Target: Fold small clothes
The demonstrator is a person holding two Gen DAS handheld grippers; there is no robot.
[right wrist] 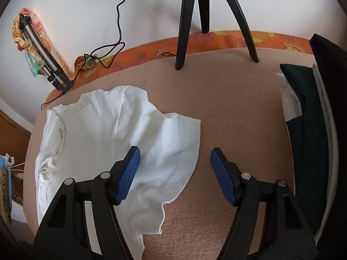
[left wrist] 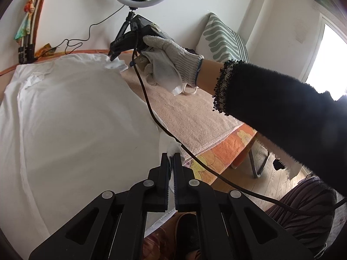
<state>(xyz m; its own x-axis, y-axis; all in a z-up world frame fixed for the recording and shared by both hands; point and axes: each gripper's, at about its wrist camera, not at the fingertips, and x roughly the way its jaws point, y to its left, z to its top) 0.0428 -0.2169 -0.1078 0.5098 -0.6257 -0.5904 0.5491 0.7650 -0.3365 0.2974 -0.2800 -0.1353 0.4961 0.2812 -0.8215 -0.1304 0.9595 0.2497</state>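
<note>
Nearest in the left wrist view, the left gripper [left wrist: 171, 158] pinches a hem corner of the white cotton T-shirt [left wrist: 76, 117], fingers clamped tight on the fabric. The shirt lies spread on the beige terry towel [right wrist: 227, 112], its long axis running away toward the wall, collar end farthest. The right gripper [right wrist: 174, 173] gapes wide above a short sleeve [right wrist: 173, 143], holding nothing. Beyond the shirt stand the black tripod legs [right wrist: 182, 32]; right of the shirt, a dark folded stack of clothes [right wrist: 308, 117].
</note>
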